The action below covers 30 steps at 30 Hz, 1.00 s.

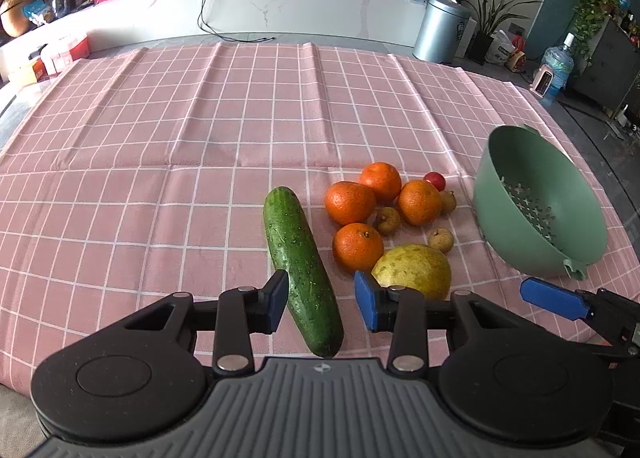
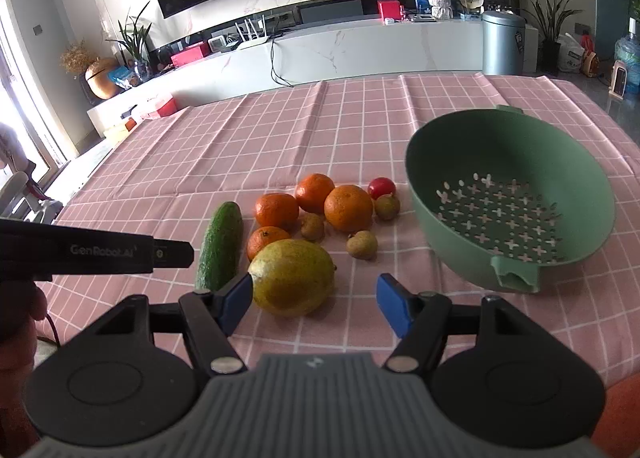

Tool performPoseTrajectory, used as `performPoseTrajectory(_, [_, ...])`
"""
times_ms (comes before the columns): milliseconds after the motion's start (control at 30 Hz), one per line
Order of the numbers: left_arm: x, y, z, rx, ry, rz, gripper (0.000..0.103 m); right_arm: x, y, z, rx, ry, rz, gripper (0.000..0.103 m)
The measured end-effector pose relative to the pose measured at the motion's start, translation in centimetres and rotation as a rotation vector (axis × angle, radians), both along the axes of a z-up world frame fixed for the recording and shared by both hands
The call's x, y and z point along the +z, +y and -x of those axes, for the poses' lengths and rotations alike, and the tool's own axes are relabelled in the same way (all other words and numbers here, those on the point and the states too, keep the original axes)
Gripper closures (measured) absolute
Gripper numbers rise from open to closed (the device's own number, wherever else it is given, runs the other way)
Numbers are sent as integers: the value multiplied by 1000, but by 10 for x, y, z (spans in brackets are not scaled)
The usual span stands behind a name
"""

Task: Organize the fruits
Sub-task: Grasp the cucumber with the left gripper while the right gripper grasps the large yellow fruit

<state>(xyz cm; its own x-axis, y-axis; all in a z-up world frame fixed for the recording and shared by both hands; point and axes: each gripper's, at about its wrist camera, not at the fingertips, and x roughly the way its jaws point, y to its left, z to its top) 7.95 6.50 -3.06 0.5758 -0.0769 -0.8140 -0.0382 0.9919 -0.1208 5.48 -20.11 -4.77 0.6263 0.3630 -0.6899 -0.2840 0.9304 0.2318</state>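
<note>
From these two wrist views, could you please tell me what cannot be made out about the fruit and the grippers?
- Cucumber: whether the left gripper pads touch it; the view cannot settle contact.
- Cucumber's near end, right wrist view: hidden behind the right gripper finger.
- Yellow fruit: lemon or pear, unclear; its near side in the left wrist view is hidden by a finger.
- Colander: underside unseen.

Left gripper (image 1: pixel 321 304), right gripper (image 2: pixel 314 304): black linkages, blue pads, grey ribbed housing.
</note>
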Motion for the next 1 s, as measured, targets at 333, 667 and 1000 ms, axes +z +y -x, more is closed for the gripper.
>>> performPoseTrajectory(333, [-36,15,-29,44,38,47,55,-31,22,-35,2,86,-43,27])
performPoseTrajectory(667, [-53,26,-48,57,61,108,54,-52,33,-55,23,151,-60,28])
performPoseTrajectory(1000, [-59,25,-53,61,79,111,57,-55,35,-57,39,159,-67,35])
